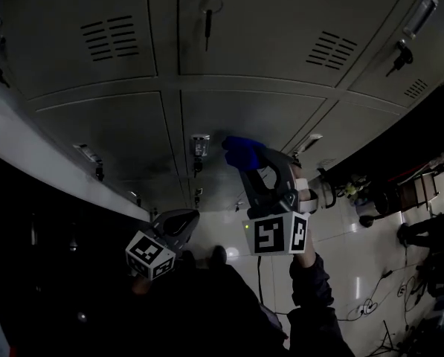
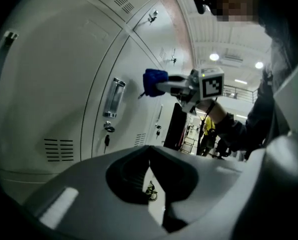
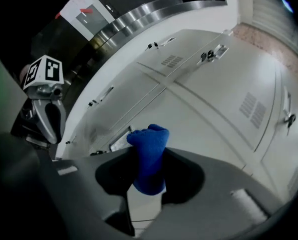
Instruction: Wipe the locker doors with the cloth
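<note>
Nearest the body, the left gripper [image 2: 149, 161] hangs low and idle, its fingers drawn together on nothing. Ahead of it the right gripper [image 3: 148, 159] has its fingers clenched on the blue cloth [image 3: 149, 139], whose bunched end pokes out toward a lower locker door [image 1: 236, 117]. The cloth is right at the panel, though whether it touches I cannot tell. I judge this the start of a wiping pass: the next move calls for pressing the cloth flat to the door and sweeping across.

The handle [image 1: 200, 146] sits just left of the cloth (a likely snag), and another handle [image 1: 311, 143] lies to its right. The open panel between them and above offers the free run. Farther up, vent slots [image 1: 111, 37] break the upper doors.
</note>
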A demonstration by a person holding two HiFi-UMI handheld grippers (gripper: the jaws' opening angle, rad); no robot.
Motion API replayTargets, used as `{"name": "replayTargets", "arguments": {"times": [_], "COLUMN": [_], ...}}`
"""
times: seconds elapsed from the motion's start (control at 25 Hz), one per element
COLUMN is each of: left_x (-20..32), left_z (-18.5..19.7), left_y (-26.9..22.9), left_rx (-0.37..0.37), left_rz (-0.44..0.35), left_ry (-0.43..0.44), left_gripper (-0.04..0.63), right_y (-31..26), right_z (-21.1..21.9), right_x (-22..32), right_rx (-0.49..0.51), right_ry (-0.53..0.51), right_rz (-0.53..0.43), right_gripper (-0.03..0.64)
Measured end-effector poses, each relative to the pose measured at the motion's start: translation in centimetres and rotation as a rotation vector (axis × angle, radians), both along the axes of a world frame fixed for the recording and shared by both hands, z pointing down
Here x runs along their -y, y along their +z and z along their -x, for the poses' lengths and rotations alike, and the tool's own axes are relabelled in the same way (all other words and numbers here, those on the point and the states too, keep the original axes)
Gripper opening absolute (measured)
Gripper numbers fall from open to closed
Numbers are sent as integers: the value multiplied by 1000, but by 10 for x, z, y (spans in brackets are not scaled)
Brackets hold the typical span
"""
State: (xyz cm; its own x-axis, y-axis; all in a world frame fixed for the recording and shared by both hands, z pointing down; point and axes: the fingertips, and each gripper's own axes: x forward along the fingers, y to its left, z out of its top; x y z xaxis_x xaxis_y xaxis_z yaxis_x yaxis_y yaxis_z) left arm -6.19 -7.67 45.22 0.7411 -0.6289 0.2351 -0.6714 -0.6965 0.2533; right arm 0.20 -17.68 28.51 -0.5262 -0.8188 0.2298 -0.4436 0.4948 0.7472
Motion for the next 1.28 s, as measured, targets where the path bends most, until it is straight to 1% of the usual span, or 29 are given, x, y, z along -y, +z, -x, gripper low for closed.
{"name": "replayTargets", "arguments": {"times": [0.16, 0.24, 0.32, 0.44, 0.64, 0.76, 1.28], "left_x": [-1, 1, 4, 9, 13, 14, 14], "left_z": [-10, -13, -15, -18, -22, -25, -39], "left_y": [2, 1, -3, -6, -6, -4, 5], "left_rx": [-4, -3, -1, 2, 4, 5, 6], "left_rz": [11, 7, -2, -14, -15, -9, 10], "left_ry": [11, 18, 23, 25, 18, 17, 0], "left_gripper": [-20, -20, -20, -20, -20, -20, -20], "right_y": [-59, -79, -90, -94, -86, -72, 2], "right_z": [-16, -22, -25, -25, -22, -20, -17], "right_x": [10, 18, 25, 30, 35, 36, 38], "right_rx": [-14, -21, -21, -16, -61, -82, -101], "right_ry": [48, 74, 91, 93, 100, 91, 35], "right_rz": [-147, -196, -223, -236, -274, -271, -147], "right_gripper": [124, 124, 124, 124, 124, 124, 124]}}
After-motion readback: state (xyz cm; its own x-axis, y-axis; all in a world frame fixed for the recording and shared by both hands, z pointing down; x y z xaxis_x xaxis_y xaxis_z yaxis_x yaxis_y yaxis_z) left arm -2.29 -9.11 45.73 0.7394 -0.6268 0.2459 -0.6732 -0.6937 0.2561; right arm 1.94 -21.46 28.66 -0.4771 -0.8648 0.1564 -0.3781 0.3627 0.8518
